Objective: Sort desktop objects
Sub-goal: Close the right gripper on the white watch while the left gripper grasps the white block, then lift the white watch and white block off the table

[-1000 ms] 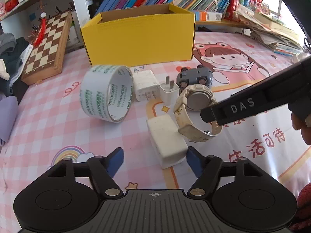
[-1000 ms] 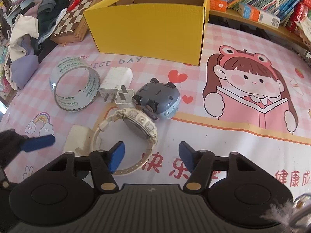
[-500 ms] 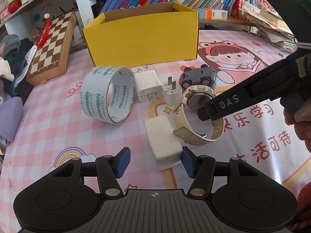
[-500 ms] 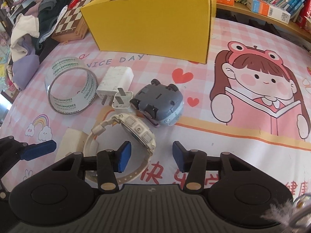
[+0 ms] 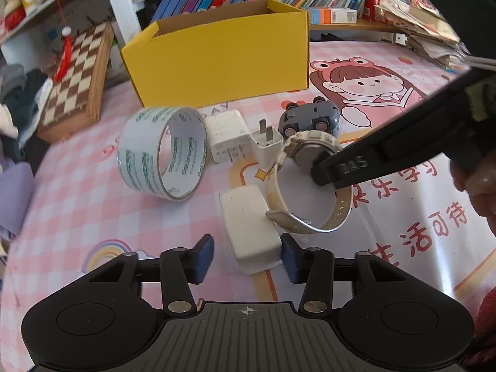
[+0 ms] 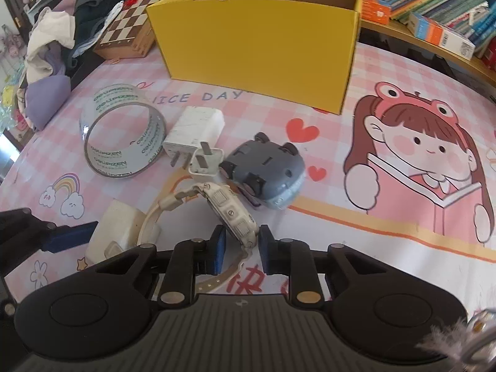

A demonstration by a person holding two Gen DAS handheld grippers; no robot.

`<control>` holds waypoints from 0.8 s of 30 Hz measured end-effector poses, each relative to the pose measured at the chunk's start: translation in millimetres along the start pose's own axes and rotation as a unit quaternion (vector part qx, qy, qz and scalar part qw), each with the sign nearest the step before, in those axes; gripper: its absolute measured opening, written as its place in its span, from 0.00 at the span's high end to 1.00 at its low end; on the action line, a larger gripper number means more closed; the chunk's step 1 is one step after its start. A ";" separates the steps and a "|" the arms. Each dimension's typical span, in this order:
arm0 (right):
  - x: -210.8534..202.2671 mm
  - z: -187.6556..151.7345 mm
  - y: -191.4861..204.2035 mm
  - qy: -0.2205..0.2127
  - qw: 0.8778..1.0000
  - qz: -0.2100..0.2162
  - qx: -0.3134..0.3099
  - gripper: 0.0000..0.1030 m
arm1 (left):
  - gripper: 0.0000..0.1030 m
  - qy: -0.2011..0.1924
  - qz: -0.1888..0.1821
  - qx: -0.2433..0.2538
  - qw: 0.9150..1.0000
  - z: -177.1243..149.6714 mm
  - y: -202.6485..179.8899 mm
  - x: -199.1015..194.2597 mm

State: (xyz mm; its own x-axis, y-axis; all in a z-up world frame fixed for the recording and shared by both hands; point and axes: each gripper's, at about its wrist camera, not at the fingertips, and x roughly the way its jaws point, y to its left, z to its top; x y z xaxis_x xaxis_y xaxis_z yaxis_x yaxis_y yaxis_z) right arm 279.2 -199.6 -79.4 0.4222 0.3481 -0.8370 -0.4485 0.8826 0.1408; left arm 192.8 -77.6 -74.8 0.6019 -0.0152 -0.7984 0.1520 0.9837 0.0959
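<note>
A cream wristwatch [image 6: 231, 209] stands on edge on the pink mat, and my right gripper [image 6: 241, 248] is shut on its case. In the left wrist view one right finger [image 5: 341, 167] covers part of the watch [image 5: 305, 148]. A white block [image 5: 248, 220] lies just left of the watch strap. My left gripper [image 5: 247, 259] is open and straddles the block's near end; its right pad touches the block and a gap shows on the left. The left fingertip [image 6: 71, 235] shows beside the block [image 6: 119, 226] in the right wrist view.
A yellow open box [image 5: 223, 62] [image 6: 257, 46] stands behind. In front of it lie a tape roll [image 5: 136, 161] [image 6: 116, 96], a white charger [image 5: 228, 135], a small plug [image 5: 266, 148] and an overturned grey toy car [image 6: 266, 173]. A chessboard [image 5: 74, 74] and clothes [image 6: 52, 40] sit left.
The right fingers have shut on the watch case, and the watch has tipped up on edge. The left fingers have narrowed and moved forward around the white block.
</note>
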 end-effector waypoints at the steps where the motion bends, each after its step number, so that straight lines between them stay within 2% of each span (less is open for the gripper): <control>1: -1.3 -1.0 -1.0 0.000 1.000 -0.001 0.003 0.80 | 0.63 0.000 -0.004 -0.001 1.000 -0.3 0.3 0.2; 3: -3.7 -3.0 -2.6 0.000 1.000 -0.004 0.009 0.80 | 0.69 -0.002 -0.008 0.004 1.000 -0.5 -1.5 0.2; 9: -11.5 -9.7 -3.1 -0.002 1.000 -0.011 0.022 0.81 | 0.74 -0.007 -0.015 0.010 1.000 -1.9 -1.1 -2.3; 24: -31.3 -25.4 5.3 -0.006 0.998 -0.026 0.053 0.81 | 0.75 -0.025 -0.014 -0.018 0.999 -8.1 28.9 -24.3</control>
State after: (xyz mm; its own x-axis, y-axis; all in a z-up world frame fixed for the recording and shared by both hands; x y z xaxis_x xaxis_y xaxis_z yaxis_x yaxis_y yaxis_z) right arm 243.5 -213.8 -65.9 0.4517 0.3045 -0.8386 -0.3398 0.9278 0.1539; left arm 176.2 -47.3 -57.5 0.6367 -0.0507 -0.7694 0.1413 0.9886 0.0517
